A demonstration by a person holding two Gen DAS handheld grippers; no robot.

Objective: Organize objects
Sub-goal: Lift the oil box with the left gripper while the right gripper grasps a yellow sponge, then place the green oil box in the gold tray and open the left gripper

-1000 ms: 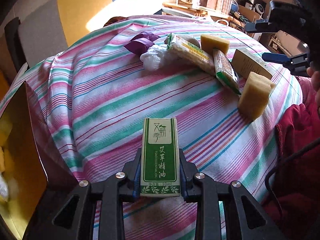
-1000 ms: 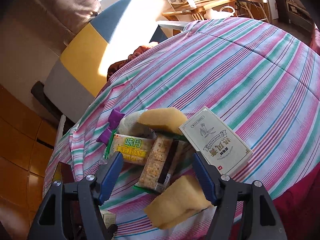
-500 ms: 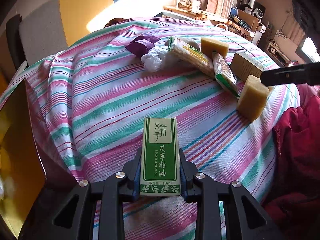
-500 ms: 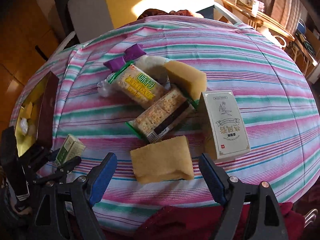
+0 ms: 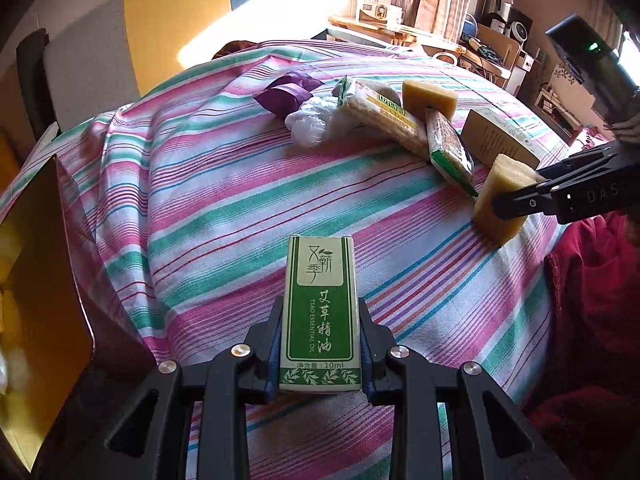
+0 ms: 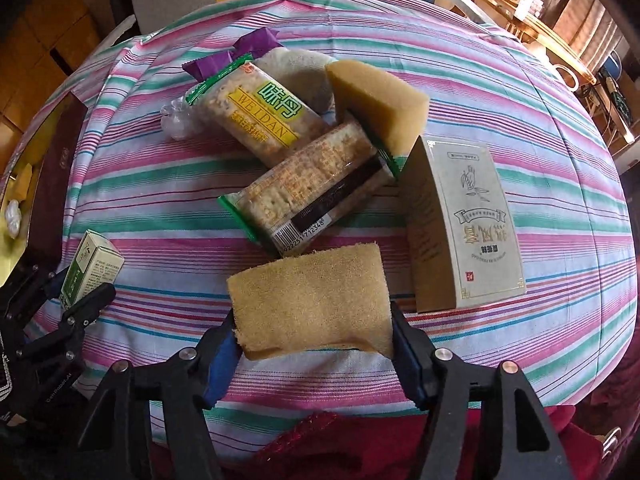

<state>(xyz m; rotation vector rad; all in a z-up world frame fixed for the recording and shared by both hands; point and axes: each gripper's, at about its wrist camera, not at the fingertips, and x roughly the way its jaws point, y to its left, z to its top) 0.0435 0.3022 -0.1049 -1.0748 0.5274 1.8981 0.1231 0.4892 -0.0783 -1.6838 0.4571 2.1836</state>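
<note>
Moved: right gripper [image 6: 314, 344] has dropped down over the near sponge [image 6: 310, 298], which sat loose ahead of its wide-spread fingers half a second back.
Right gripper: jaws closing, sponge between them, both blue pads touching its ends.
Near sponge: at the table's near edge on the striped cloth [image 6: 460, 60], just beside the grey box [image 6: 472, 224].
Left gripper [image 5: 320, 354]: clamped shut on the green oil box [image 5: 320, 308], holding it upright over the cloth, same spot as before.
Pile: two cracker packs, one yellow-labelled [image 6: 260, 110] and one with a barcode [image 6: 316, 196], overlapping mid-table; a second sponge [image 6: 376, 100] leaning on them.
Behind: purple wrapper [image 6: 256, 42] and a clear plastic bag [image 5: 312, 120].
Left edge: yellow-lined carton [image 5: 40, 292], open, small pieces inside.
</note>
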